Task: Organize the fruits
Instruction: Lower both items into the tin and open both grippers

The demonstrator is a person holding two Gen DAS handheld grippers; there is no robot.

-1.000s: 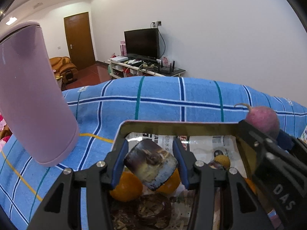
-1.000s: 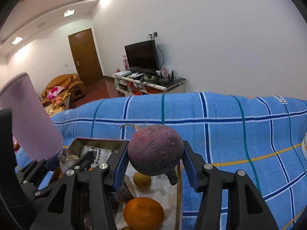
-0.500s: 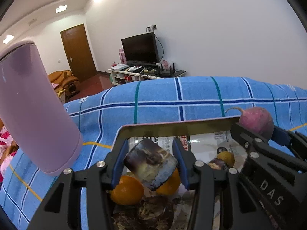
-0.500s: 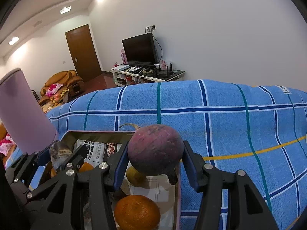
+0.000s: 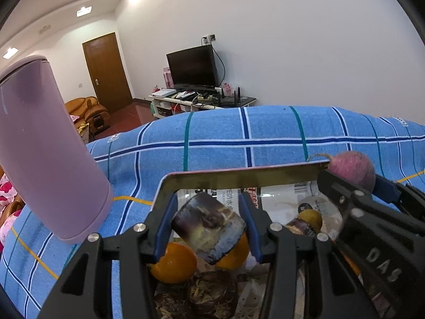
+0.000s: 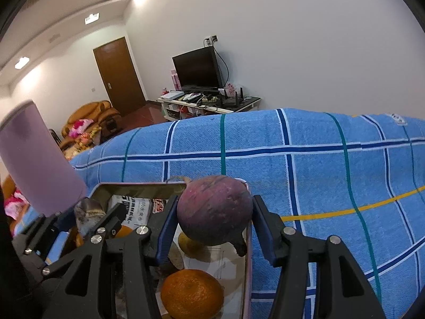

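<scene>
Left gripper [image 5: 208, 224] has its jaws clamped on a dark fruit chunk [image 5: 208, 228] over the tray [image 5: 239, 176]; right gripper [image 6: 213, 219], at 3 o'clock, has its jaws squeezing a purple round fruit [image 6: 214, 214] above the tray's right edge.

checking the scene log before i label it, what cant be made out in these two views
- Left wrist view: the dark husked lumps in the newspaper-lined metal tray run off the bottom edge, half hidden by the left gripper holding a dark flat-cut piece.
- Right wrist view: the small yellow fruit sits mostly behind the round purple root in the right gripper.
- Newspaper print: too small to read.
</scene>
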